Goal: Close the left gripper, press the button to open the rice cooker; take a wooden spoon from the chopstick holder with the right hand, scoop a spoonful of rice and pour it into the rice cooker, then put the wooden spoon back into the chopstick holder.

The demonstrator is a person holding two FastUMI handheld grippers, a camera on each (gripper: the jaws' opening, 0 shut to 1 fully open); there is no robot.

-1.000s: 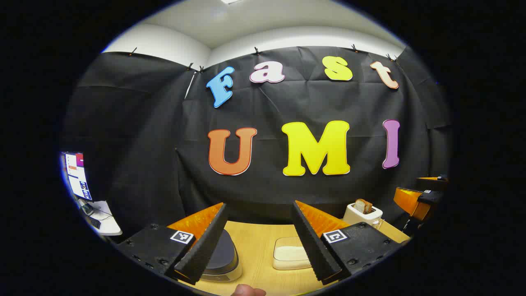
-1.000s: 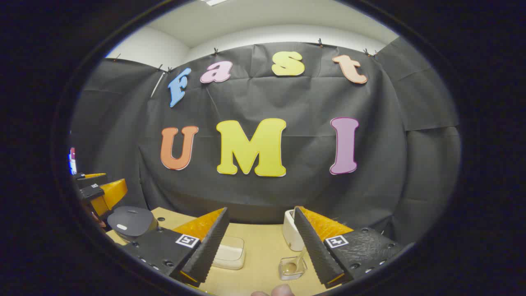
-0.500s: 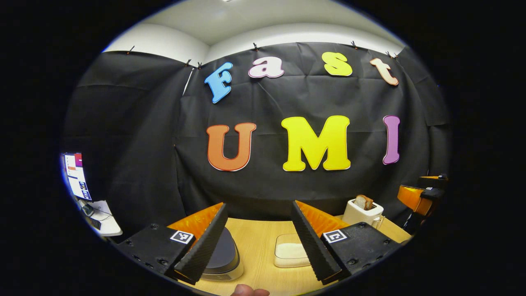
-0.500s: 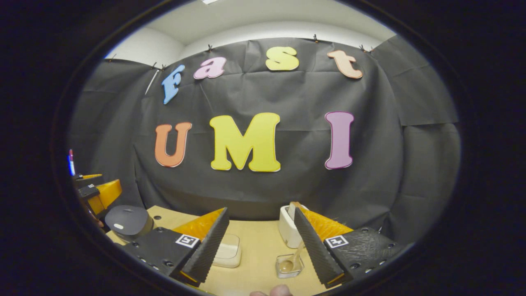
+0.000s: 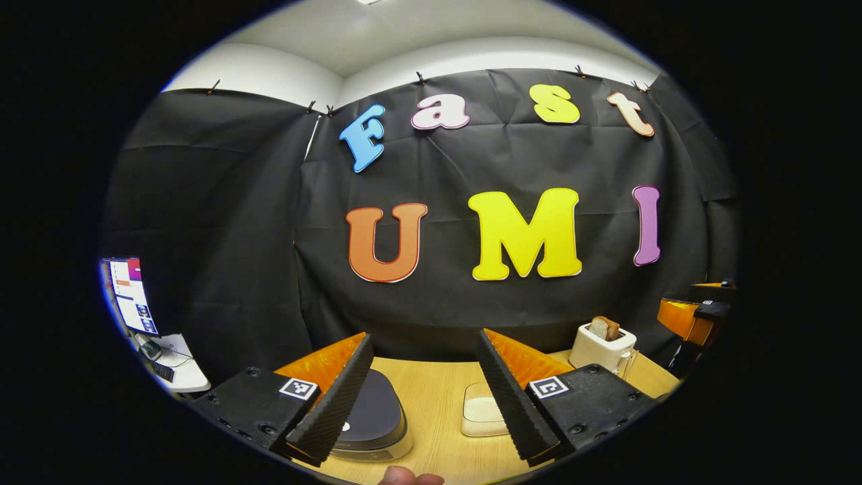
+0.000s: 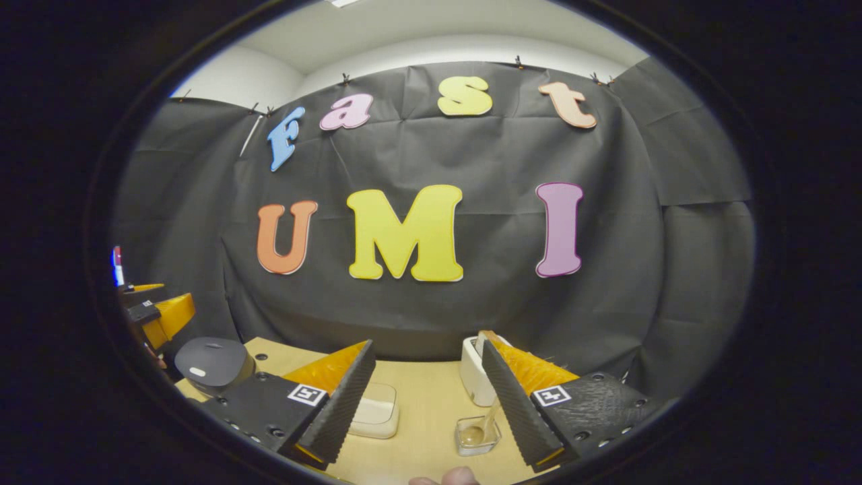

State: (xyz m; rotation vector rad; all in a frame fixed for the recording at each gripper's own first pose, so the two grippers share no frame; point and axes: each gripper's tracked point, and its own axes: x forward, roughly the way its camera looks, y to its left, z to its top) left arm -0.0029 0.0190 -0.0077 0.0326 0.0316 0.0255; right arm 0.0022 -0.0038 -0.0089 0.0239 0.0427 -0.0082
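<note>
In the left gripper view, the rice cooker with its dark lid down sits low on the wooden table, partly behind one finger of my left gripper, which is open and holds nothing. A pale box of rice lies to its right. In the right gripper view, my right gripper is open and empty above the table. A small clear chopstick holder stands just ahead of it, with a wooden spoon leaning in it. The rice box and rice cooker lie to the left.
A white toaster with a slice of bread stands at the table's back right, and it is seen behind the holder as the toaster. A monitor glows far left beyond the table. A fingertip shows at the bottom edge.
The left gripper view has shifted a little, so more of the rice cooker's lid shows between its fingers. The right gripper tipped down slightly, then held. Both stay open.
</note>
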